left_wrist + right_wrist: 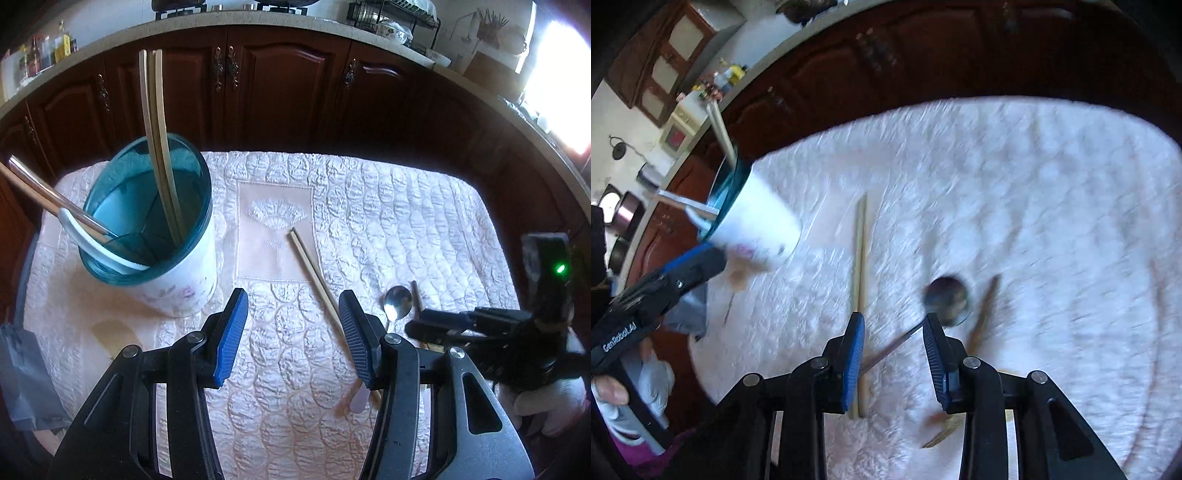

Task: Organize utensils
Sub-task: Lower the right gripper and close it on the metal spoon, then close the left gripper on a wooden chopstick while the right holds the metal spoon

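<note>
Both grippers angled down over quilted cloth (406,206). Left gripper (291,317) jaws wide, empty; chopsticks (314,273) run under its right pad. Right gripper (894,332) jaws part open, gripping nothing, spoon (947,301) handle between them. Holder (155,236) left of left jaws holds chopsticks and utensils. Cloth ahead bare.

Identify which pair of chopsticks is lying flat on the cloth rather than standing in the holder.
The chopsticks near the metal spoon lie flat; the other pair stands upright in the teal-rimmed holder.
</note>
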Demonstrator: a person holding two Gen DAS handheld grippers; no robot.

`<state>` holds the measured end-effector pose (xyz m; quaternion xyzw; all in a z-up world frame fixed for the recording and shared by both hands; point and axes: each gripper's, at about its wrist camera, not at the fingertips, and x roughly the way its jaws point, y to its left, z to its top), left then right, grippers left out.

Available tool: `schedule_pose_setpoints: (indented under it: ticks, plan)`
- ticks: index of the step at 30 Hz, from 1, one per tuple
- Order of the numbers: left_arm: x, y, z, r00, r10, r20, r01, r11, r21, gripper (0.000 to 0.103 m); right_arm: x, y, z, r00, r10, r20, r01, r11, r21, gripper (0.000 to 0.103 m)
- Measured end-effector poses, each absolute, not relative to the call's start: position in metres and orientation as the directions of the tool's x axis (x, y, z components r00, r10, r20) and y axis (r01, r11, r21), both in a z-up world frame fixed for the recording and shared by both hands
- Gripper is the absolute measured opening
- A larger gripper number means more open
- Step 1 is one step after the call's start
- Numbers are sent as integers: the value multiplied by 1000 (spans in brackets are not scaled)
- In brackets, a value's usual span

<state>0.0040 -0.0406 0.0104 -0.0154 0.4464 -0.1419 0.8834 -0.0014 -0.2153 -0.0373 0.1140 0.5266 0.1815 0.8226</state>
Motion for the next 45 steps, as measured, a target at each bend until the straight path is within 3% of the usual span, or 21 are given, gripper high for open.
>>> schedule_pose_setpoints:
  ticks: [6, 16, 18, 21, 23, 28, 45]
  plan:
    - [7, -43, 2, 550, -257, -795, 240, 960, -144, 51, 3, -228, -67, 354, 338, -872, -92, 940, 327, 32]
    - [19, -52, -18, 512, -242, -824, 231, 963, -139, 51, 35, -248, -83, 386, 374, -844, -94, 925, 367, 32]
    - [24, -54, -23, 503, -240, -830, 221, 964, -146, 51, 40, -243, -84, 394, 376, -839, -110, 925, 363, 10]
    - [33, -59, -33, 483, -249, -839, 211, 963, -165, 50, 42, -243, -83, 392, 396, -830, -115, 917, 383, 5]
    - [39, -64, -41, 467, -258, -846, 208, 962, -178, 49, 35, -244, -78, 402, 397, -825, -124, 917, 380, 4]
    - [55, -84, -65, 417, -247, -875, 231, 960, -161, 35, 20, -255, -77, 400, 383, -832, -126, 923, 365, 4]
    - [69, -95, -86, 376, -207, -903, 237, 964, -122, 34, 13, -267, -76, 399, 385, -833, -135, 923, 361, 4]
